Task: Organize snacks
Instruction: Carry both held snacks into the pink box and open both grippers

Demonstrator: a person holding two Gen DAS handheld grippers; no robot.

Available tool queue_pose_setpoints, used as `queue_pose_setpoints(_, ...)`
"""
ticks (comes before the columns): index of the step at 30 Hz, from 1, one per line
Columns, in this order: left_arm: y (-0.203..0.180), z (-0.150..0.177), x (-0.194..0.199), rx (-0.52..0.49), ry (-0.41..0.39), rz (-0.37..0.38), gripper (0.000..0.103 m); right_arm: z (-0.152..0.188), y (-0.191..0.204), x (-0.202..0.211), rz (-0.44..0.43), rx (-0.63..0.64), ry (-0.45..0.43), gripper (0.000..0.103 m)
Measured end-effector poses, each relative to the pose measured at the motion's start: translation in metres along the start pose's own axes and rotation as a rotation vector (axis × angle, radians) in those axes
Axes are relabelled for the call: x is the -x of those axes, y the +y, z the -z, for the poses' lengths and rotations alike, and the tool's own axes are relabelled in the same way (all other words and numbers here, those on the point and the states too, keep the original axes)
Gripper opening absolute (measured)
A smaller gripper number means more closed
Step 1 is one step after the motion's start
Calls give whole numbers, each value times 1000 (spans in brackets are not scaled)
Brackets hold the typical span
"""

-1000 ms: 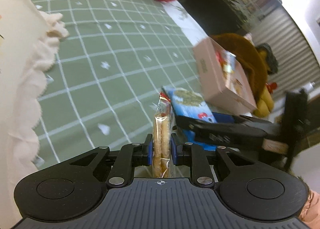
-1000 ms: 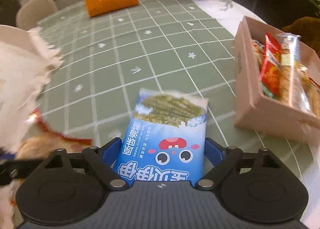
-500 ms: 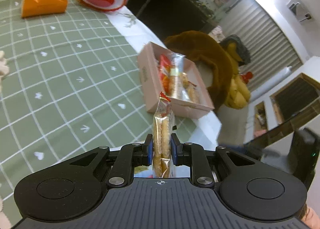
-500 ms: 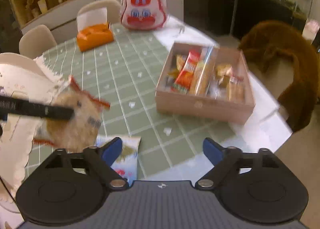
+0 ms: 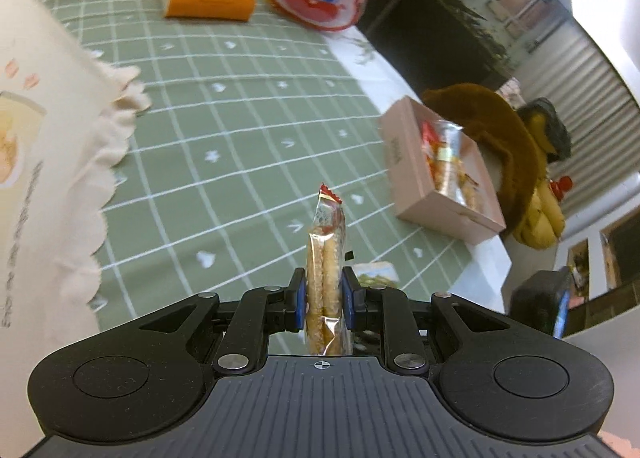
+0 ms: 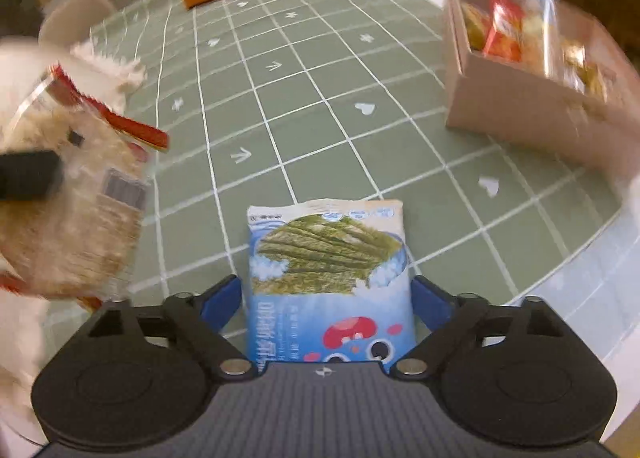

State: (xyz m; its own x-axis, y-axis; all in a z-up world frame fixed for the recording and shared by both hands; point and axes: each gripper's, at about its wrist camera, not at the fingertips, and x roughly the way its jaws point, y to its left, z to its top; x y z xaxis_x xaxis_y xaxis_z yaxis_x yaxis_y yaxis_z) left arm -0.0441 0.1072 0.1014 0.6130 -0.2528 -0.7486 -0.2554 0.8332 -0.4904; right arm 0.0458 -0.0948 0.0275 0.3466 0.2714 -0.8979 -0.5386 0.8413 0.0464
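The left tool (image 5: 323,304) grips a cracker packet (image 5: 325,258) edge-on; the right tool (image 6: 326,298), jaws closing, straddles the seaweed pack (image 6: 326,258) on the table (image 6: 320,98), and may skid off its slick film

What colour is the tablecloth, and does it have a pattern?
Green tablecloth with a white grid; clearest in the right wrist view.
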Motion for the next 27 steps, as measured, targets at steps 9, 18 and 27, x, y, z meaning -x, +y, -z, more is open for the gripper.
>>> queue_pose_setpoints(9, -29, -14, -26, 22, 48, 180, 22, 17, -74, 87, -33, -108, -129, 79)
queue_pose_setpoints(18, -150, -136, -29, -146, -91, 463, 22, -83, -171, 235, 85, -196, -543, 80)
queue_pose_setpoints(27, -152, -177, -192, -50, 41, 293, 28, -165, -240, 135, 42, -344, -395, 87)
